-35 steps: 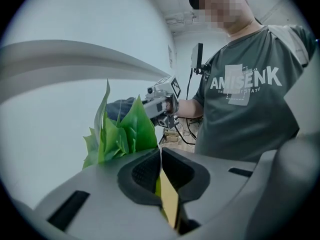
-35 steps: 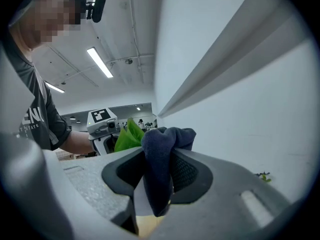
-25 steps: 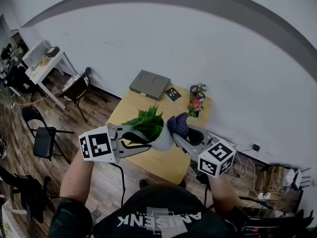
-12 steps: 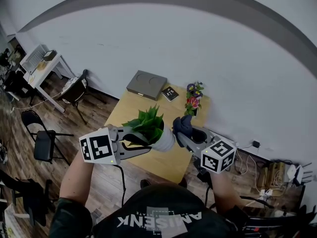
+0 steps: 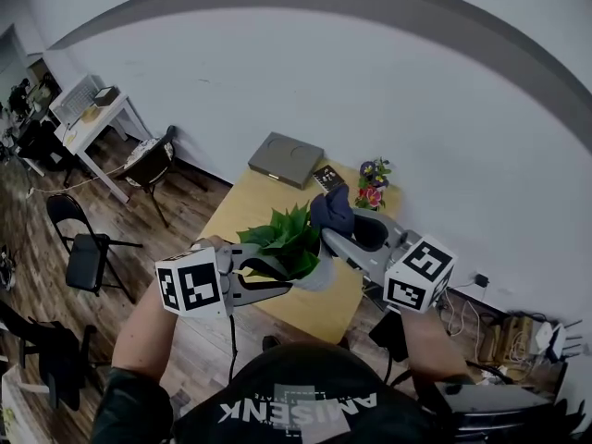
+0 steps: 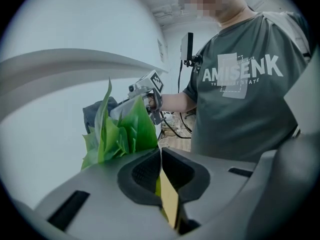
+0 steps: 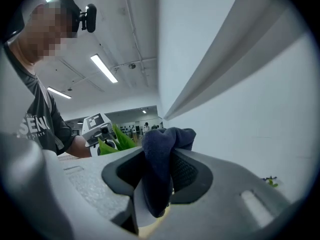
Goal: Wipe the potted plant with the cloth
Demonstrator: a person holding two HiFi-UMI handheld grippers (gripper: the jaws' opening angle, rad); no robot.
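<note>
The potted plant (image 5: 289,237) has bright green leaves in a white pot (image 5: 324,275) and is at the near part of the wooden table (image 5: 242,215). My left gripper (image 5: 280,280) reaches in from the left under the foliage. Its jaws are shut, with a strip of green leaf (image 6: 156,186) caught in the slit. My right gripper (image 5: 340,236) comes in from the right, shut on a dark blue cloth (image 5: 331,209). The bunched cloth is against the plant's far upper side. In the right gripper view the cloth (image 7: 161,151) bulges out between the pads, with the leaves (image 7: 117,141) behind it.
A small vase of flowers (image 5: 372,185), a flat grey box (image 5: 286,158) and a dark booklet (image 5: 325,177) stand at the table's far end by the wall. Folding chairs (image 5: 81,248) and a white desk (image 5: 92,118) are off to the left. Cables lie on the floor at right.
My right gripper has lifted the cloth from beside the pot's rim up to the top of the leaves. The left gripper has barely moved.
</note>
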